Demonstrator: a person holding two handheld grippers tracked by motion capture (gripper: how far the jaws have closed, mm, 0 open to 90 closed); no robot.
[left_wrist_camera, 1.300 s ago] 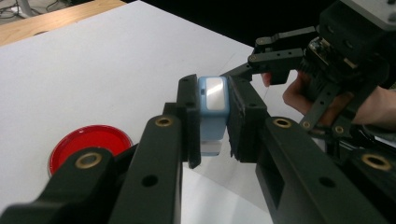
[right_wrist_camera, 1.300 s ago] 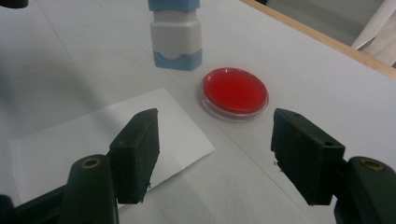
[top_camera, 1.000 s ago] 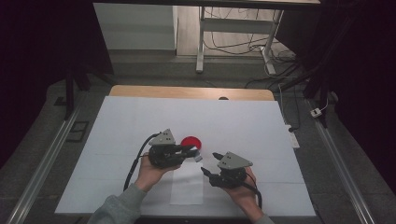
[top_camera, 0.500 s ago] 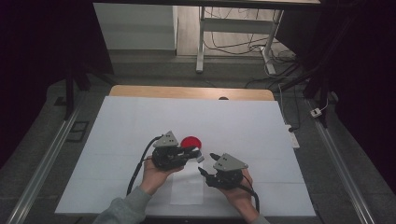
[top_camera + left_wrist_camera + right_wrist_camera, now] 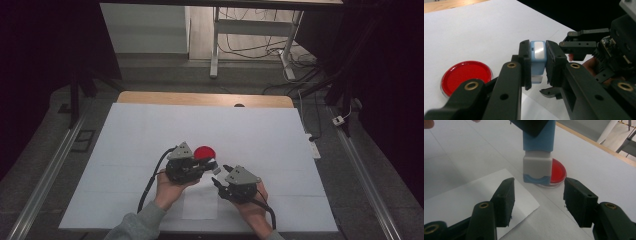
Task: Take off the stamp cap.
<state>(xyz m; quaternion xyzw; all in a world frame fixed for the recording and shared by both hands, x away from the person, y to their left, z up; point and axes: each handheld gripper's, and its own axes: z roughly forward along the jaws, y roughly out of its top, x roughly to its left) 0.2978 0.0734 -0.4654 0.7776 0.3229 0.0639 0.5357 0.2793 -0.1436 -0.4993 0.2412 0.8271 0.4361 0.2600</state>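
Left gripper point(image 5: 537, 62) clamps blue stamp point(image 5: 537, 58) by body, held above table point(image 5: 150, 130) toward near edge, near middle, white cap point(image 5: 537, 166) pointing at right gripper point(image 5: 537, 200). Your right jaws have just been closing, not yet touching, nothing gripped. Cap sits just beyond and between them. Advance, centre cap between jaws, squeeze squarely, pull straight off. Red ink pad point(image 5: 205, 152) just behind, paper sheet point(image 5: 200, 205) beneath.
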